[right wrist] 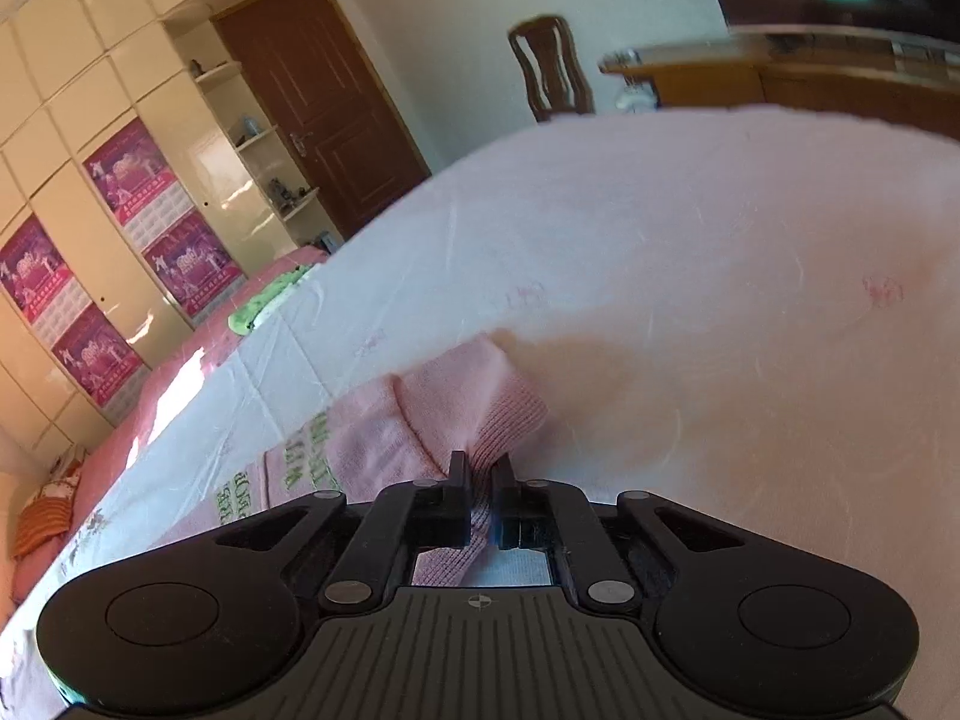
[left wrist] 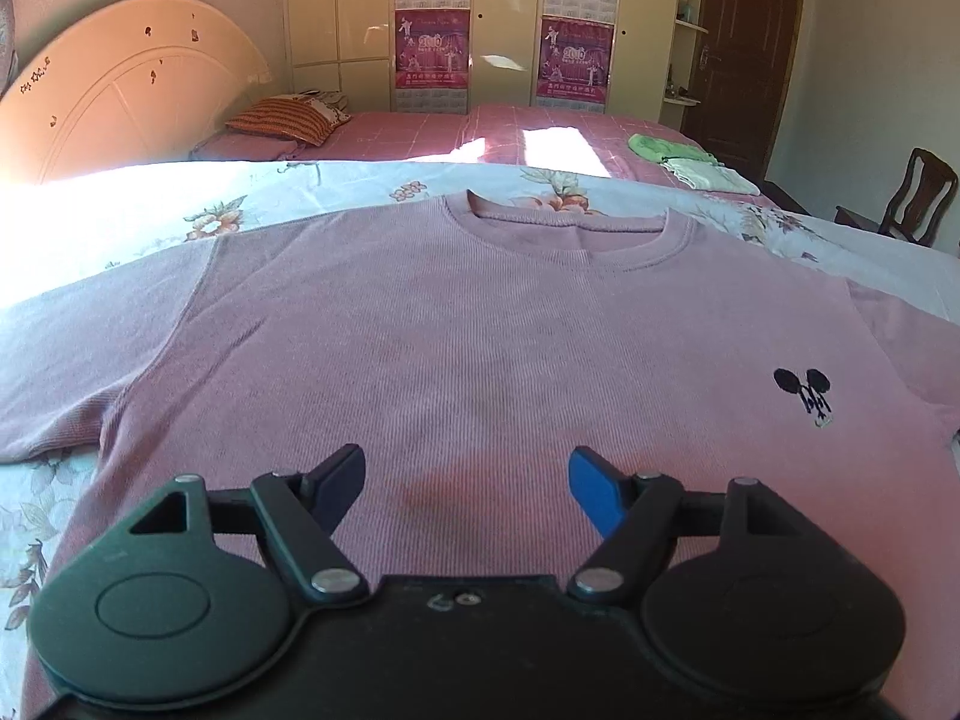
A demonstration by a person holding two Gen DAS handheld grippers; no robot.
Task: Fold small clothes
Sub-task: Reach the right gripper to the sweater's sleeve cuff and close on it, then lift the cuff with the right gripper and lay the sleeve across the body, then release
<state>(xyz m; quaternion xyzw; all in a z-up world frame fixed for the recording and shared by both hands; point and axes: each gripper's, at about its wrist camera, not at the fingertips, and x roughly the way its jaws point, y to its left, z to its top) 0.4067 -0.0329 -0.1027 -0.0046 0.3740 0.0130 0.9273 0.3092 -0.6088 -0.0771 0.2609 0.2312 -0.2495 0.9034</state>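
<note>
A pink sweater (left wrist: 480,324) lies flat on the floral sheet (left wrist: 150,204), collar at the far end and a small dark emblem (left wrist: 804,390) on its right chest. The left gripper (left wrist: 467,480) hangs over its near middle, jaws spread wide with nothing between them. The right gripper (right wrist: 478,483) is clenched on the ribbed cuff (right wrist: 510,414) of a pink garment (right wrist: 384,438) with green lettering, lying on the pale sheet (right wrist: 690,276). Green folded clothes (left wrist: 690,162) sit far right on the other bed.

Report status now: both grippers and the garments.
Left gripper open over flat pink shirt. Right gripper shut on ribbed cuff of pink garment. Nothing in the way.
</note>
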